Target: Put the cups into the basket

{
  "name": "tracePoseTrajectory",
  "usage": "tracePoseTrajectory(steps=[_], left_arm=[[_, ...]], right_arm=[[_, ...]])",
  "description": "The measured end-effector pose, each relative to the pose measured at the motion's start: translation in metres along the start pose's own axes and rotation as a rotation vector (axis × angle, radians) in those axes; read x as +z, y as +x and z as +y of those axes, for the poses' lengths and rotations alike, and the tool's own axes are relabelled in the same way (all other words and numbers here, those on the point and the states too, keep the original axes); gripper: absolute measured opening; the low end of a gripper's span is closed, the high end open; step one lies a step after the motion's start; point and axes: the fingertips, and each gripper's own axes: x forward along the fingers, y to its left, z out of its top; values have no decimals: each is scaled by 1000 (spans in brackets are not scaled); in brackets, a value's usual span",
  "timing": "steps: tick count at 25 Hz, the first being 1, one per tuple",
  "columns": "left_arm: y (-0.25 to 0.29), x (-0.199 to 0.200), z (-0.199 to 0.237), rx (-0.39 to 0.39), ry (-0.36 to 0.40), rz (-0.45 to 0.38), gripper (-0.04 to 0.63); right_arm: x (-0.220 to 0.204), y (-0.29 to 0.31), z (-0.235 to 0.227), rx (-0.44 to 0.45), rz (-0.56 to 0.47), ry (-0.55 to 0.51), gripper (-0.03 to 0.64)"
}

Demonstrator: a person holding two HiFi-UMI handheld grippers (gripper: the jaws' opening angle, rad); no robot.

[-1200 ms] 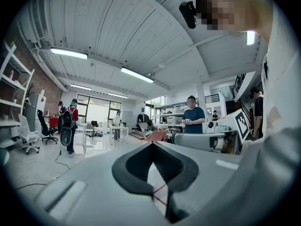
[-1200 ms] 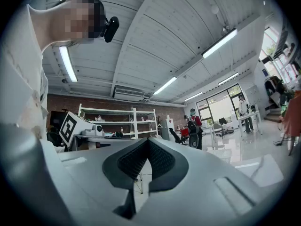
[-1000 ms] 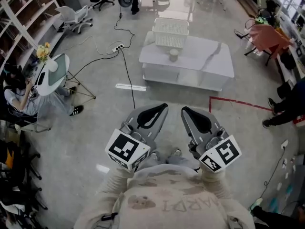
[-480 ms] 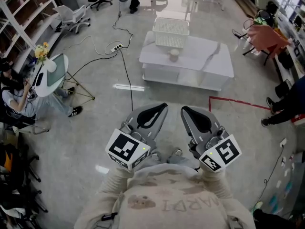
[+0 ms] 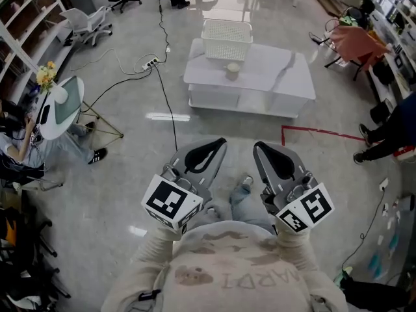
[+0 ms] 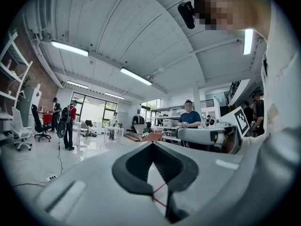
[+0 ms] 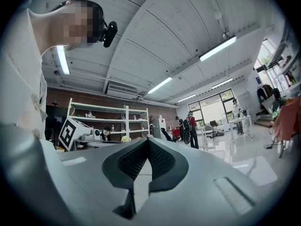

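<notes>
Approach stage: both tools are close to the operator's body, well apart from the work. The left gripper point(image 5: 218, 145) and right gripper point(image 5: 261, 149) each have their jaws closed tip to tip on nothing. One cup point(image 5: 232, 69) stands on the white low table point(image 5: 286, 77), just on the near side of the white basket point(image 5: 227, 42). Get within reach first. Spread one gripper's jaws before arriving at the cup, then grip it across the wall, keeping it upright.

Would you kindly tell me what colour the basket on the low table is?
The basket is white, clearest in the head view.
</notes>
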Motion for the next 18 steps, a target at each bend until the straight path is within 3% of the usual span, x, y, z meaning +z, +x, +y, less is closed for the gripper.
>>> tracePoseTrajectory(steps=[8,18], left_arm=[[69,7,47,46,7,11,0],[197,23,128,151,-6,-15,0]], right_arm=[[3,39,-88,-1,-8,39,26],[21,116,-227,112,21,33,26]])
